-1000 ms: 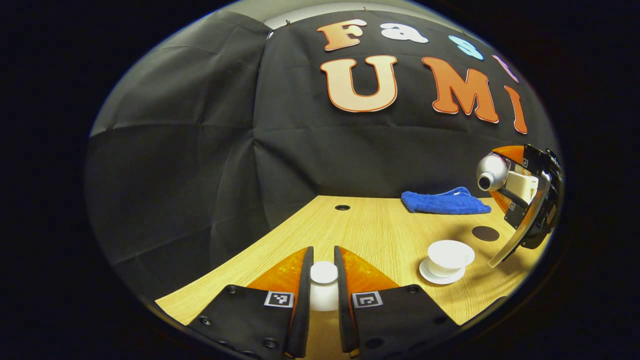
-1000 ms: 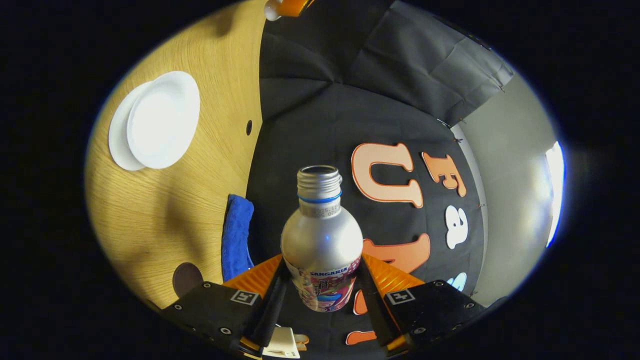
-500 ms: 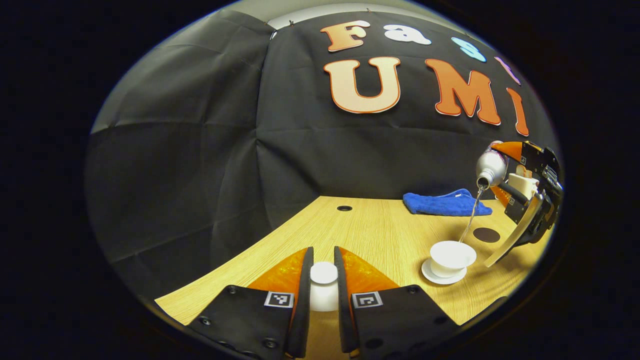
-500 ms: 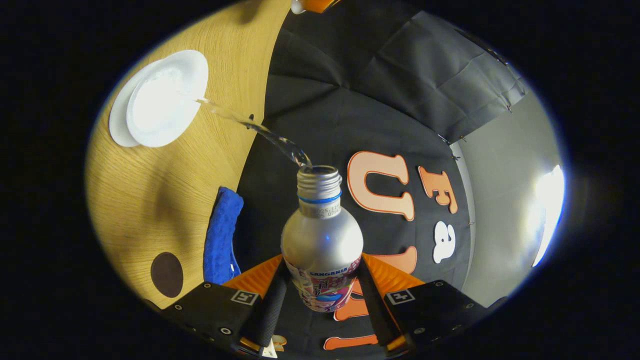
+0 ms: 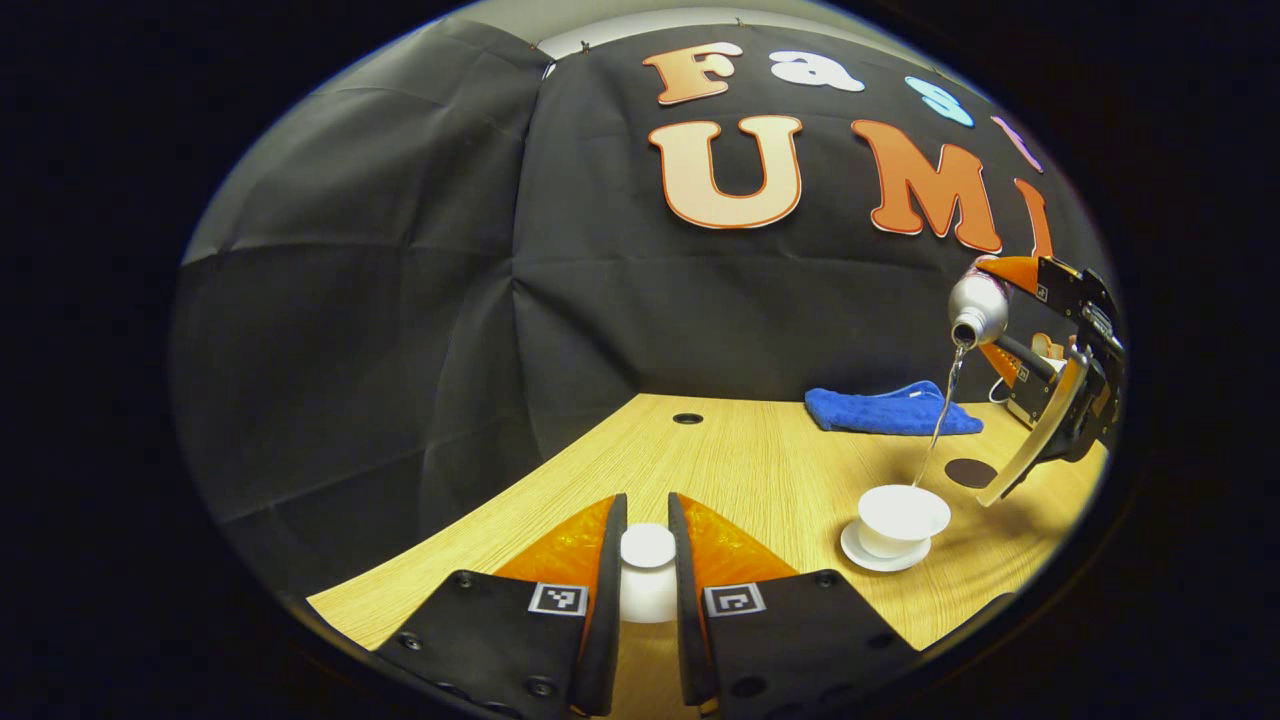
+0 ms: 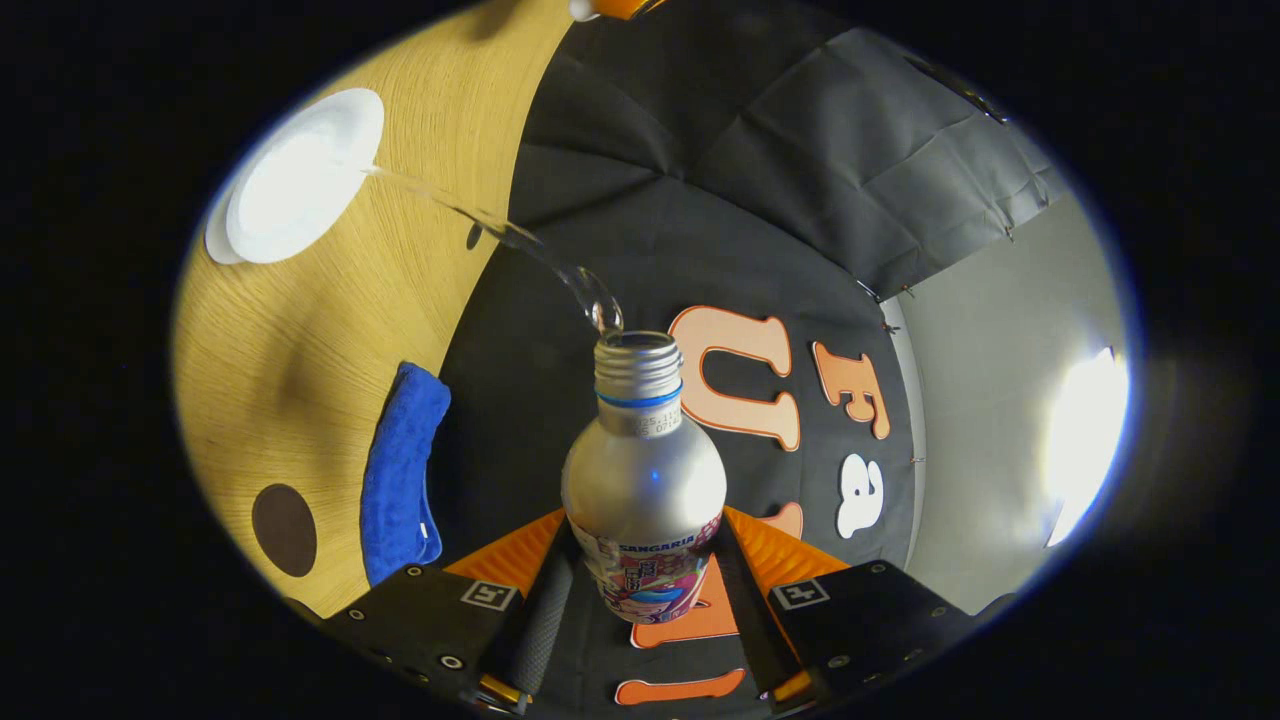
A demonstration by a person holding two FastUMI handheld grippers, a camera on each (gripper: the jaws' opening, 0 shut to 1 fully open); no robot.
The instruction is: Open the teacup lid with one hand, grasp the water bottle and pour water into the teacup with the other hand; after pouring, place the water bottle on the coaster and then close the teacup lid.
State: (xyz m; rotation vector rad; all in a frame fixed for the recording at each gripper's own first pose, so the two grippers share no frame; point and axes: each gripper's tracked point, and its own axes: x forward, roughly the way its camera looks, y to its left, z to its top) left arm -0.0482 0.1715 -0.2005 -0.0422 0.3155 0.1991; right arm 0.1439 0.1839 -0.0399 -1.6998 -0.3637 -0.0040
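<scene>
We've got the right gripper [image 6: 640,590] pinching the tilted bottle [image 6: 643,480], water [image 6: 480,222] streaming into the cup [image 5: 903,517], left gripper [image 5: 647,570] clamped on the lid [image 5: 647,547].

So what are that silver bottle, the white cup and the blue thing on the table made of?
The bottle looks like brushed aluminium: matte silver sheen, threaded metal neck. The cup and its saucer look like glazed white ceramic, smooth and glossy, though plastic can't be excluded. The blue cloth seems soft terry or microfibre: fuzzy, folded.
</scene>
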